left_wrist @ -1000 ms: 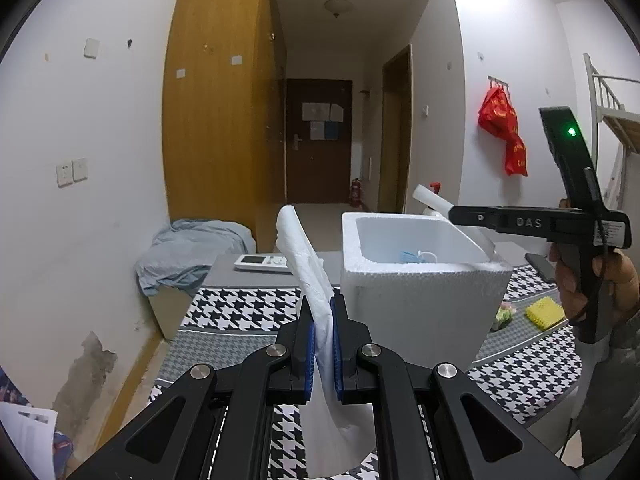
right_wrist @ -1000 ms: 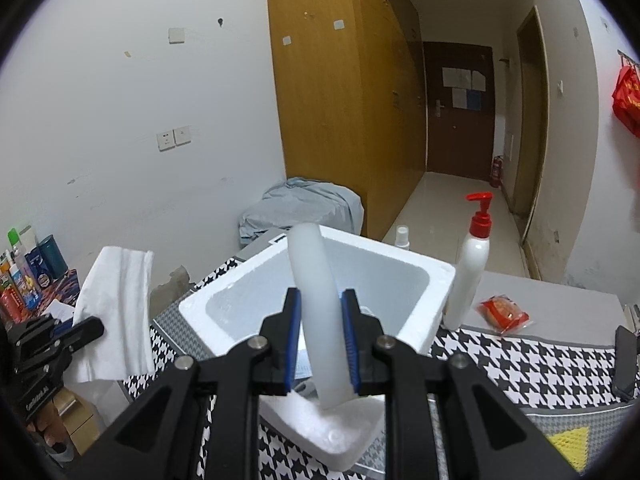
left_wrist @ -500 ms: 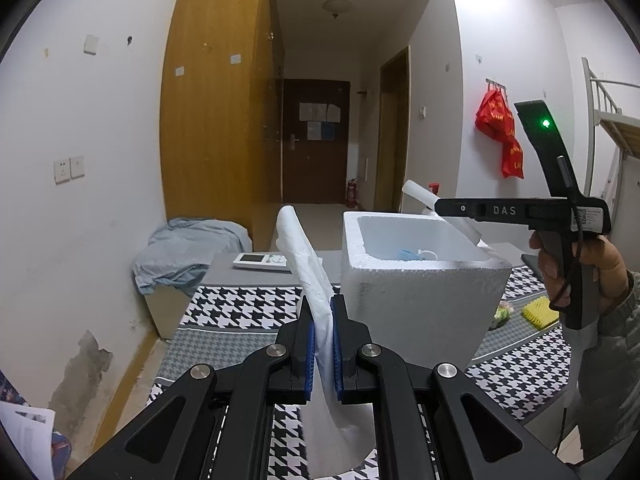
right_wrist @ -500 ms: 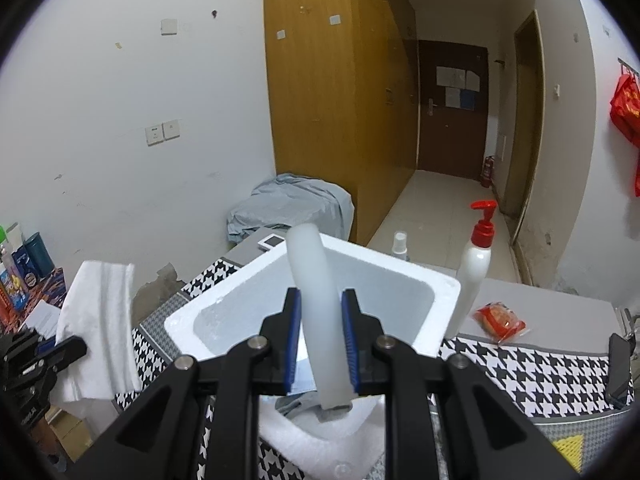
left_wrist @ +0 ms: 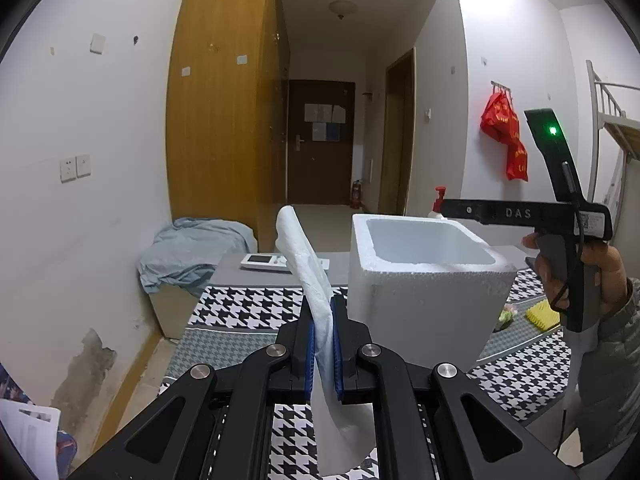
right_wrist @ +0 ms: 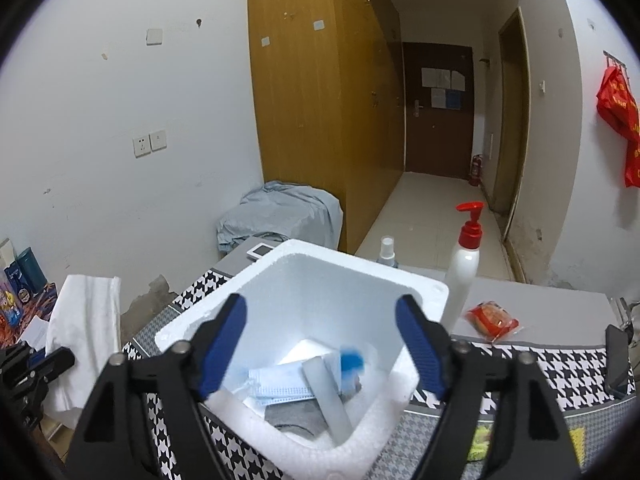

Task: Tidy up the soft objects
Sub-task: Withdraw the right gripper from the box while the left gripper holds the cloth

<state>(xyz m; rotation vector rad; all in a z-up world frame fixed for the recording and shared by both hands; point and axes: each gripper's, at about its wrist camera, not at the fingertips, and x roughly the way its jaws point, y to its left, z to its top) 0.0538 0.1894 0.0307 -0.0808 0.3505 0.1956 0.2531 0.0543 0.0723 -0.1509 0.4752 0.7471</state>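
On the left side, the left gripper [left_wrist: 322, 350] is pinching a soft white towel [left_wrist: 308, 276] tight between its blue pads, and the towel is standing up above the pads and hanging down below them. It is waiting just beside the white foam box [left_wrist: 424, 280], which is sitting on the checkered cloth [left_wrist: 248, 308] on the table. Moving to the middle, the right gripper [right_wrist: 322, 346] is hanging right over the open box, and its jaws are opening wide with nothing between them. Down inside the box a pale foam strip [right_wrist: 328, 396] is lying on top of a blue face mask [right_wrist: 280, 384] and some grey cloth. Farther right, a pump bottle [right_wrist: 464, 264] with a red top is standing close behind the box, and a red snack packet [right_wrist: 492, 320] is lying on the table. The towel is probably going in next. It is long and floppy, so part of it could be catching on the box rim and hanging outside if the left gripper is letting go too early. The box looks light, so a bump from either gripper could be pushing it into the bottle and knocking the bottle over.
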